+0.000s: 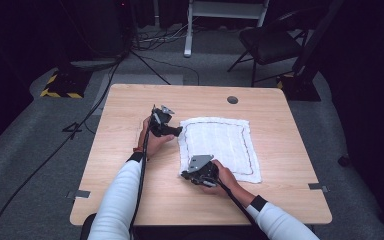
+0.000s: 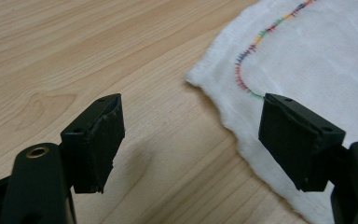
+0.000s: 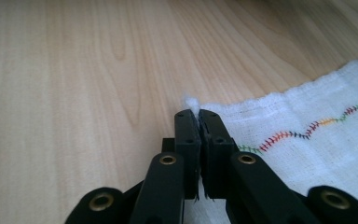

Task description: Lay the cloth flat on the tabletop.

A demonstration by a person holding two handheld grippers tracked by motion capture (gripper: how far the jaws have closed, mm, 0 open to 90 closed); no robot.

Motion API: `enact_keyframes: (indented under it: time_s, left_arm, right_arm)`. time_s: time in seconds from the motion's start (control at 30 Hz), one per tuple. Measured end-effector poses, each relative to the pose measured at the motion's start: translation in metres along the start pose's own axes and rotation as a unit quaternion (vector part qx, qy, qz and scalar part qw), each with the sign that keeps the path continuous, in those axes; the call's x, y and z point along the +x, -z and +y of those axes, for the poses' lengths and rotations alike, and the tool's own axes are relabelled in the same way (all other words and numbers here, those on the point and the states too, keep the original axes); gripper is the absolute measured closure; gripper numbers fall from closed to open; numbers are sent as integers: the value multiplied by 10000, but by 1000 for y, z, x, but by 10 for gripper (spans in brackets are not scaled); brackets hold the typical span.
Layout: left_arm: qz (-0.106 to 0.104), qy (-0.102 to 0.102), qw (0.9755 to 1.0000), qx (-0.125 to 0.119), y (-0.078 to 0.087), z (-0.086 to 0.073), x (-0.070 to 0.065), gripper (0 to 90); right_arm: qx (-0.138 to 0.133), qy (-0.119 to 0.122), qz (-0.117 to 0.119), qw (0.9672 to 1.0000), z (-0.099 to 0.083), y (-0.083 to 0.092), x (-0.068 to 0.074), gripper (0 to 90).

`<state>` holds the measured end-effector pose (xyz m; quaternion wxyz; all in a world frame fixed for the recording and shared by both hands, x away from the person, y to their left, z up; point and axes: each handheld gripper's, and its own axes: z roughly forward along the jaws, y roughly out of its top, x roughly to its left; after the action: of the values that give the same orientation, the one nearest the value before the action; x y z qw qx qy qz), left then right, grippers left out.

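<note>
A white cloth [image 1: 220, 145] with a multicoloured stitched border lies flat on the wooden table [image 1: 130, 200]. My left gripper [image 1: 177, 132] hovers at the cloth's far left corner. In the left gripper view that gripper [image 2: 191, 144] is open, one jaw over bare wood and the other over the cloth [image 2: 317, 56] edge, with nothing pinched. My right gripper [image 1: 186, 175] sits at the cloth's near left corner. In the right gripper view that gripper [image 3: 199, 116] is shut on the cloth [image 3: 317, 154], and a tuft of the corner pokes out past the tips.
A round cable hole [image 1: 232, 99] sits near the table's far edge. Bare wood lies left of and in front of the cloth. A black chair [image 1: 270, 42] and cables [image 1: 80, 120] are on the floor beyond the table.
</note>
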<state>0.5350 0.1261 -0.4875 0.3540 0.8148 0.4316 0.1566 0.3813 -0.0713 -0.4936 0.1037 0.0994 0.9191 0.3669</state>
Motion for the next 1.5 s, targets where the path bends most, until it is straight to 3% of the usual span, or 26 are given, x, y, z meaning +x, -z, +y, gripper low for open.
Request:
enact_keyframes:
  time_s: [0.13,0.33,0.57,0.77,0.87,0.97,1.07,1.13,1.3,1.5]
  left_arm:
    - [-47,86,9999,-21,-1,-1,1,227]
    - [-88,-163,9998,117,-8,2,-8,215]
    - [-158,-128,9997,140,-19,6,-15,199]
    - [-143,-143,9996,207,-24,5,-17,166]
    - [-152,-232,9994,197,-24,4,-17,169]
    - [-321,-366,9988,109,-23,4,-19,279]
    - [-536,-516,9972,95,-20,3,-21,471]
    - [-593,-511,9969,46,-19,1,-20,606]
    - [-857,-492,9951,9,-15,-3,-14,808]
    - [-774,-538,9955,17,-13,-3,-13,847]
  right_arm:
    - [49,80,138,9999,0,3,8,875]
    - [65,102,186,9998,1,5,16,875]
    - [97,258,318,9991,2,6,25,875]
    - [98,233,373,9990,1,7,27,875]
    - [125,306,386,9987,2,7,28,875]
    - [130,311,387,9987,2,8,28,875]
    - [136,328,385,9986,2,8,29,875]
    - [138,330,374,9987,2,8,29,874]
    - [131,338,360,9987,1,9,29,875]
    - [34,280,339,9990,1,10,28,876]
